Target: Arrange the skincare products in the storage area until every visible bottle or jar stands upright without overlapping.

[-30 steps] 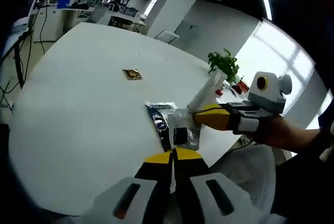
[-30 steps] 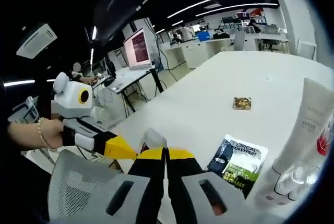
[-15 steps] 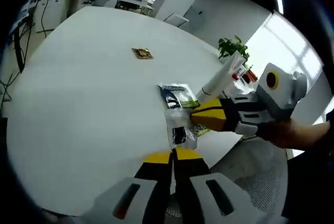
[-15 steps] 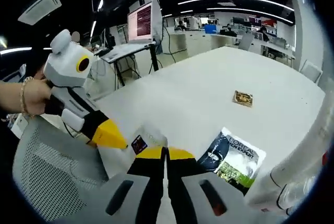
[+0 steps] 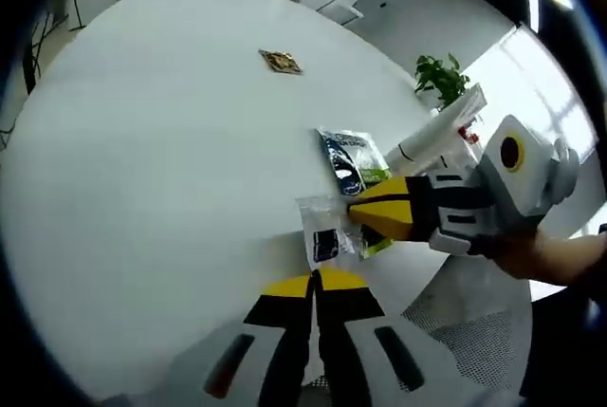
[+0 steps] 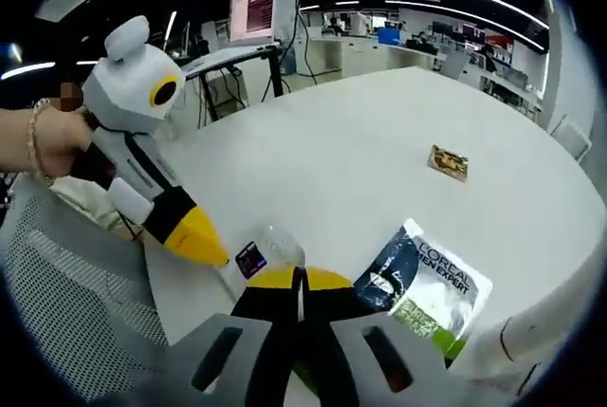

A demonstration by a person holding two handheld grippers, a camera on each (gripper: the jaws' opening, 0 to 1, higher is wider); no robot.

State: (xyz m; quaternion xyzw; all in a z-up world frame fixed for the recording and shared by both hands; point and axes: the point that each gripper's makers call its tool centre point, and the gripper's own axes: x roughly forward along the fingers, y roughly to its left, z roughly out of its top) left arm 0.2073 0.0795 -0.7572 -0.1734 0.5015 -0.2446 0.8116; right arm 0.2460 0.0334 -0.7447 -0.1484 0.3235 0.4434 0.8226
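A small clear sachet (image 5: 327, 236) with a dark label lies near the table's edge. It sits just ahead of my left gripper (image 5: 313, 284), which is shut. My right gripper (image 5: 358, 212) comes in from the right, its yellow tip at the sachet's right edge. In the right gripper view the same sachet (image 6: 266, 250) lies just past my shut right gripper (image 6: 299, 279), and the left gripper (image 6: 220, 257) points at its left edge. A dark and green L'Oreal sachet (image 5: 353, 160) (image 6: 432, 284) lies flat beyond. A white tube (image 5: 441, 132) (image 6: 541, 326) stands behind it.
A small gold sachet (image 5: 282, 62) (image 6: 449, 162) lies far out on the white round table (image 5: 152, 160). A potted plant (image 5: 444, 75) stands past the tube. A grey mesh chair (image 5: 455, 317) (image 6: 66, 303) sits at the table's edge. Desks with a monitor (image 6: 256, 4) are behind.
Both views have shifted and look down on the table from higher up. The two gripper tips have drawn closer to the clear sachet, which stays by the table's edge.
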